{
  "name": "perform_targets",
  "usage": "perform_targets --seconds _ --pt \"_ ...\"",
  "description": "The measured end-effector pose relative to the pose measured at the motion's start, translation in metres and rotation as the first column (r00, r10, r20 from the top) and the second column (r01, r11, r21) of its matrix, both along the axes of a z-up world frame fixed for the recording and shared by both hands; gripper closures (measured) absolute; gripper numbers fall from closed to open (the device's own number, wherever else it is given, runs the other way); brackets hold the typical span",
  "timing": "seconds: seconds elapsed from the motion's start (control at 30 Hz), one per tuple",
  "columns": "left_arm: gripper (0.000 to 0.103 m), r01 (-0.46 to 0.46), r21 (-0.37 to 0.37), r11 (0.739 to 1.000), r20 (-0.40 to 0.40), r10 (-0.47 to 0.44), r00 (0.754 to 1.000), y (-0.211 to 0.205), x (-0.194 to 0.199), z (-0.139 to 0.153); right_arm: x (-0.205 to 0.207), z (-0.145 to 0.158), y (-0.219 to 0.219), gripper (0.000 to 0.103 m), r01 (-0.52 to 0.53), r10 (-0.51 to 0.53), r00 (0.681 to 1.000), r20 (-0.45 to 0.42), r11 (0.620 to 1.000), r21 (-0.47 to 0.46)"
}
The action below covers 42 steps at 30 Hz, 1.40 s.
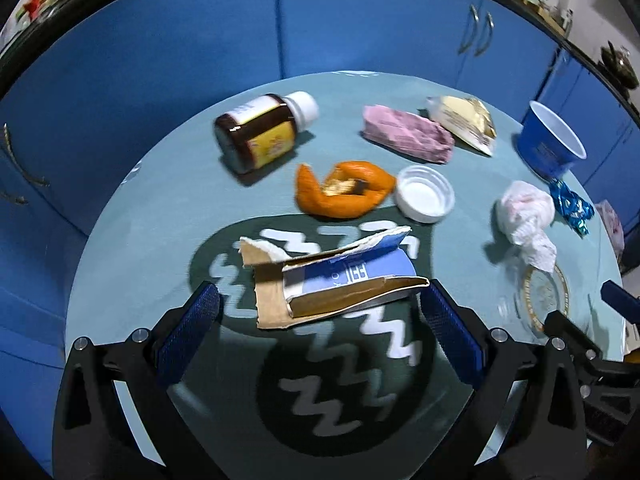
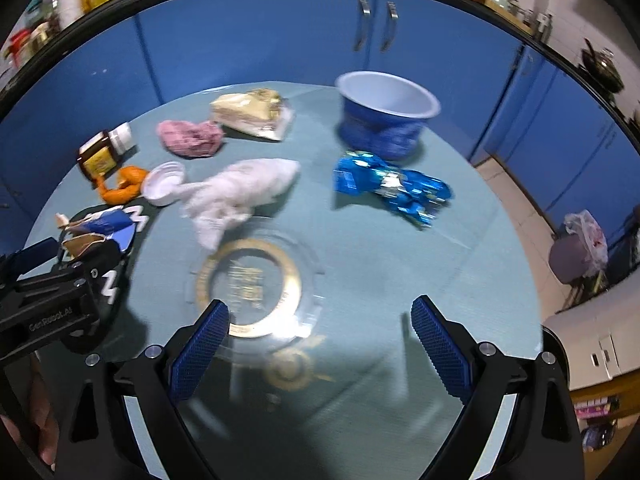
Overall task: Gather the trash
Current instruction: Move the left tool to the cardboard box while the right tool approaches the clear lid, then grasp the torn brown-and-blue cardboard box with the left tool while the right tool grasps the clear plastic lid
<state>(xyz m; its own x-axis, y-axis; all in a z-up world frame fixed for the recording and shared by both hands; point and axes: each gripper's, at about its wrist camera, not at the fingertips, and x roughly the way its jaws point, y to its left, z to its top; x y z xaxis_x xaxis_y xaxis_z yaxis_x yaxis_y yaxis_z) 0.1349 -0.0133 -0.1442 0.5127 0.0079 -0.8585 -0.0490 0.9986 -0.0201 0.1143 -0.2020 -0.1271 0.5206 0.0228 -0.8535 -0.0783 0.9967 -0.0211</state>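
Observation:
Trash lies on a round teal table (image 1: 160, 208). My left gripper (image 1: 320, 300) is open, its pads either side of a torn blue and brown cardboard box (image 1: 332, 280), not closed on it. Beyond lie an orange peel (image 1: 340, 190), a white lid (image 1: 425, 193), a brown pill bottle (image 1: 260, 130), a pink wrapper (image 1: 408, 132), a yellow wrapper (image 1: 464, 120) and a crumpled tissue (image 1: 526, 216). My right gripper (image 2: 320, 320) is open and empty above a clear glass dish (image 2: 252, 284). The tissue (image 2: 240, 192) and a blue foil wrapper (image 2: 392, 188) lie ahead of it.
A blue paper bowl (image 2: 384, 116) stands at the table's far right, also in the left wrist view (image 1: 550, 140). Blue cabinets (image 1: 320, 20) curve behind the table. A stool with a plastic bag (image 2: 584, 240) stands on the tiled floor at right. The left gripper's body (image 2: 52, 300) shows at left.

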Motion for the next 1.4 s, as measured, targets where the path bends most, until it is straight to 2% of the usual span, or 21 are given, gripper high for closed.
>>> perform_targets --seconds 0.17,0.3,0.43,0.77,0.9,1.17,1.33,1.4 --pt "0.008 -0.019 -0.012 1.000 0.008 0.020 1.000 0.011 0.002 0.000 0.011 -0.002 0.011 0.013 -0.015 0.015 1.000 0.005 1.000 0.015" --pt "0.016 -0.027 -0.028 0.999 0.004 0.027 1.000 0.020 0.003 -0.002 0.024 -0.005 0.011 0.013 -0.003 0.005 1.000 -0.019 0.997 0.080" --pt "0.019 -0.039 -0.050 0.998 -0.002 0.039 0.999 0.028 0.005 -0.003 0.031 -0.008 0.012 0.013 -0.005 0.013 0.999 -0.053 0.991 0.135" --pt "0.022 -0.083 -0.079 0.993 0.030 0.086 0.996 0.050 0.004 0.008 0.028 -0.003 0.031 0.013 -0.063 0.068 0.997 -0.034 0.989 0.131" --pt "0.023 -0.097 -0.084 0.992 0.043 0.101 0.994 0.055 0.004 0.012 0.032 -0.006 0.046 0.013 -0.092 0.096 0.995 -0.033 0.991 0.101" --pt "0.029 -0.100 -0.088 0.991 0.034 0.104 0.994 0.058 0.004 0.008 0.034 -0.013 0.048 0.013 -0.105 0.108 0.994 -0.028 0.991 0.084" --pt "0.026 -0.084 -0.111 0.990 0.007 0.085 0.996 0.057 0.009 0.003 0.032 -0.014 0.054 0.013 -0.130 0.131 0.991 -0.020 0.990 0.058" --pt "0.008 -0.083 -0.155 0.985 -0.003 0.083 0.997 0.058 0.011 0.002 0.032 -0.014 0.054 0.013 -0.131 0.132 0.991 -0.021 0.990 0.058"
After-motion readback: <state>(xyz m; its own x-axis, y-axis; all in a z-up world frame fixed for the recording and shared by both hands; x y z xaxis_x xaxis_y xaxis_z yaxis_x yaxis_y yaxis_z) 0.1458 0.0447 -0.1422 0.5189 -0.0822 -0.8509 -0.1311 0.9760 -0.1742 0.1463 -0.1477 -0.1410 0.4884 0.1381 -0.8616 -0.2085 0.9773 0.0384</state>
